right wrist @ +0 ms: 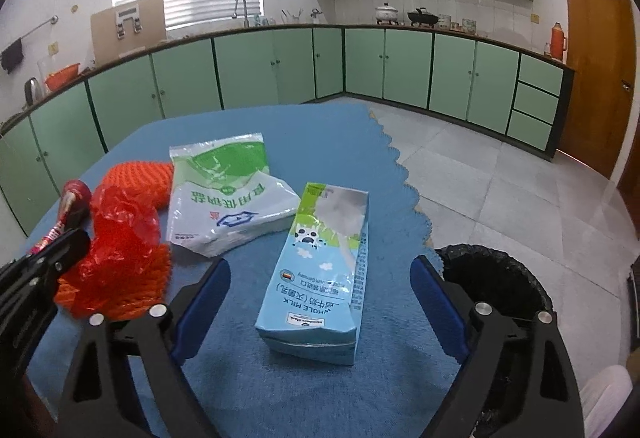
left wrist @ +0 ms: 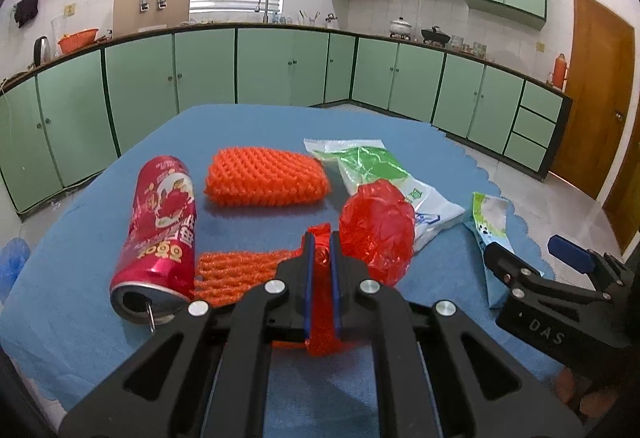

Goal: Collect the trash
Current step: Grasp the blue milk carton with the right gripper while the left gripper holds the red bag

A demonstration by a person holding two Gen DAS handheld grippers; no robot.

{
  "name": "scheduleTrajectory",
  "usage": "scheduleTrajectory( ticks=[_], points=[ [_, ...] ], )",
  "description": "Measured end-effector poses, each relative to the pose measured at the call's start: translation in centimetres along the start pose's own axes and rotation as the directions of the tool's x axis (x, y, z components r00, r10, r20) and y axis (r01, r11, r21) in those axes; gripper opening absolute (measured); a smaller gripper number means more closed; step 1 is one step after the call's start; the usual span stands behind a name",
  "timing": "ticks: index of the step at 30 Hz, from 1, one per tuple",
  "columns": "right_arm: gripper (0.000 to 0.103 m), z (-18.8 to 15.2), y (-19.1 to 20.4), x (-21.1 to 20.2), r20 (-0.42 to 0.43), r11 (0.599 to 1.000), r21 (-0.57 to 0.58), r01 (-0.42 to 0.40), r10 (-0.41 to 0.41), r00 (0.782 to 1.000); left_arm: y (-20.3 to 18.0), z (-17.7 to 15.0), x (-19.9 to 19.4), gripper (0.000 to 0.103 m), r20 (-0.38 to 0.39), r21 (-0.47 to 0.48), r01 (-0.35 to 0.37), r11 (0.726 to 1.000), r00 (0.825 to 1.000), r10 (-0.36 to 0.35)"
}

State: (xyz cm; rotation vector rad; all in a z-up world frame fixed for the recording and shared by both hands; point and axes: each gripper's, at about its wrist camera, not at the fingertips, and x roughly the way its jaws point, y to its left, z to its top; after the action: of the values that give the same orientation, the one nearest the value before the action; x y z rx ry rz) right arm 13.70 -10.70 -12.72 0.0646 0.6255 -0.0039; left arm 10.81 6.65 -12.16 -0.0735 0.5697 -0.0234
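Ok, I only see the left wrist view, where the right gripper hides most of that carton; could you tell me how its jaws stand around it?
Observer: The right gripper is open. The milk carton lies flat between its fingers and touches neither. Its near end reads WHOLE MILK, upside down.
Operator: Thank you. Is there a bin anywhere within reach?
Observer: Yes, a bin with a black liner stands just off the edge of the blue-covered table, close on that gripper's right.
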Motion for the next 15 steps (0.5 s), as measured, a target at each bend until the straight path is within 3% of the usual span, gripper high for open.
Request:
scheduleTrajectory(
  ticks=[3,6,8,11,15],
  points=[
    [0.085,-0.1,0.2,0.5,-0.014,1.000,-0.003,0.008,-0.008,1.000,0.2,0.0,0.2,0.006,-0.004,-0.007,0.001,1.000,1.000,-0.001],
    [0.075,-0.2,0.1,1.4,-0.051,1.000,0.009,0.003,-0.003,0.999,0.5,-0.2,0.4,0.006,-0.006,-0.015,0.003,1.000,1.000,-0.003],
    [0.058,-0.3,-0.1,1.9,-0.077,1.000,0.022,-0.006,0.007,0.997,0.5,-0.1,0.4,0.006,-0.006,-0.016,0.004,1.000,1.000,-0.004],
    [0.046,-0.6,-0.3,2.2,-0.093,0.999,0.034,-0.023,0.026,0.995,0.5,-0.1,0.3,0.005,-0.004,-0.016,0.007,1.000,1.000,-0.007],
    [0.045,-0.4,-0.5,1.8,-0.088,0.999,0.032,-0.034,0.037,0.995,0.3,0.1,0.1,0.005,0.003,-0.013,0.013,1.000,1.000,-0.013]
  ],
)
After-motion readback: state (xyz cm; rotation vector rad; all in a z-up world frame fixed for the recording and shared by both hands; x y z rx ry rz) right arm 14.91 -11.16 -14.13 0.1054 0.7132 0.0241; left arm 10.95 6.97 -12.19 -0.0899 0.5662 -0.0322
